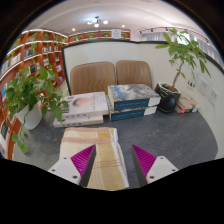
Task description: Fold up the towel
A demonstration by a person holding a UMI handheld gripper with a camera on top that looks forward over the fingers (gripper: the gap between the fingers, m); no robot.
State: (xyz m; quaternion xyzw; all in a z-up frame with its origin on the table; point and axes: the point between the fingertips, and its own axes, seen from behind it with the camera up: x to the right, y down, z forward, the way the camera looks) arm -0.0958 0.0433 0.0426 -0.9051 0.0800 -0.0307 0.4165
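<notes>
A striped towel (100,150) in pale yellow, cream and pink lies flat on the grey table (165,135), running from just beyond my fingers back toward me. My gripper (113,158) hovers over its near part, open. The left magenta pad (82,157) stands over the towel's left side; the right pad (144,158) is over bare table, off the towel's right edge. Nothing is held between the fingers. The towel's near end is hidden below the fingers.
Two stacks of books (85,106) (133,99) lie at the far side of the table. A potted plant (30,95) stands at the left, another (182,60) at the right. Two brown chairs (112,74) and bookshelves (35,50) are behind.
</notes>
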